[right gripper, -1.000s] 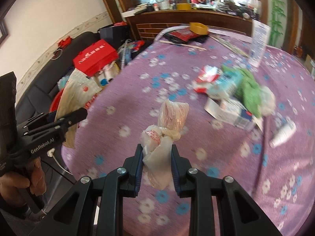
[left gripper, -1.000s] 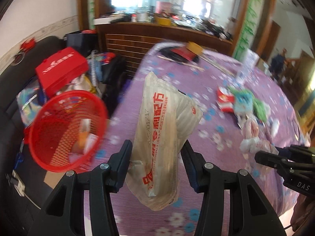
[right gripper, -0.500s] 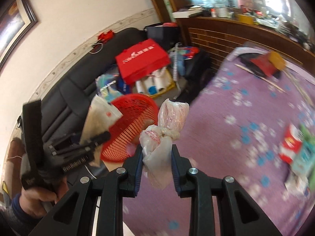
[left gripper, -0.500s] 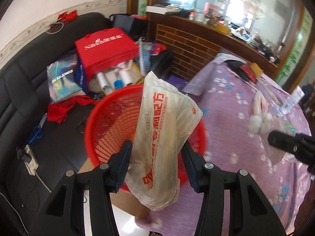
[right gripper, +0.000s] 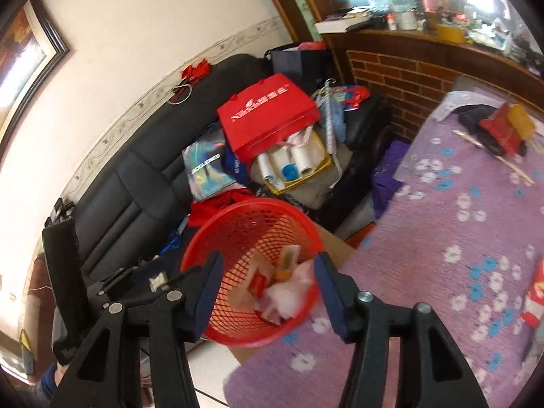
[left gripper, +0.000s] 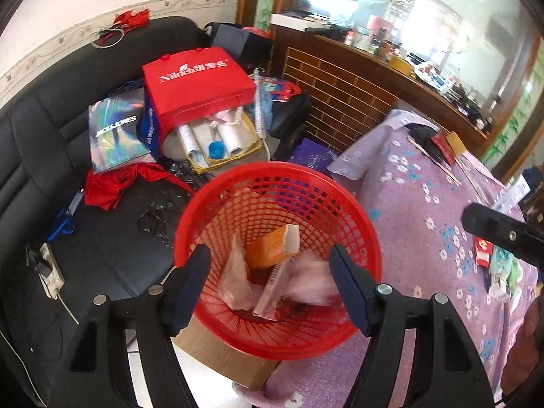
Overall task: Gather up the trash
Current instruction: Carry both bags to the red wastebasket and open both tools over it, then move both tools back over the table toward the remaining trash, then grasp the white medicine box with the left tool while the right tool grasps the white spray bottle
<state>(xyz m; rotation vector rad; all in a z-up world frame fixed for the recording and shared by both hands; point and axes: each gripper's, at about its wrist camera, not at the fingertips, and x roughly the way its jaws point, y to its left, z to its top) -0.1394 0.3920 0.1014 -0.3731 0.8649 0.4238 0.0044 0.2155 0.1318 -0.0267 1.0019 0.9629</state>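
Note:
A red mesh basket [left gripper: 217,197] stands on a cardboard box beside the purple flowered table [left gripper: 425,204]. It holds clear plastic bags [left gripper: 238,282], an orange packet [left gripper: 268,248] and a pale crumpled bag [left gripper: 312,278]. My left gripper [left gripper: 270,272] is open and empty above the basket. My right gripper [right gripper: 268,277] is also open and empty above the basket [right gripper: 238,217], with white and pink wrappers [right gripper: 289,289] inside. More wrappers [left gripper: 489,255] lie on the table at the right.
A black sofa [left gripper: 40,142] on the left carries a red bag [left gripper: 197,85], a magazine [left gripper: 115,132], rolls and red cloth. A brick-fronted counter [left gripper: 340,95] stands behind. The cardboard box [left gripper: 221,353] sits under the basket. A power strip [left gripper: 51,272] lies on the sofa.
Both grippers moved left over the basket and opened. The printed bag left my left gripper and the knotted bag left my right one; both now lie in the basket.

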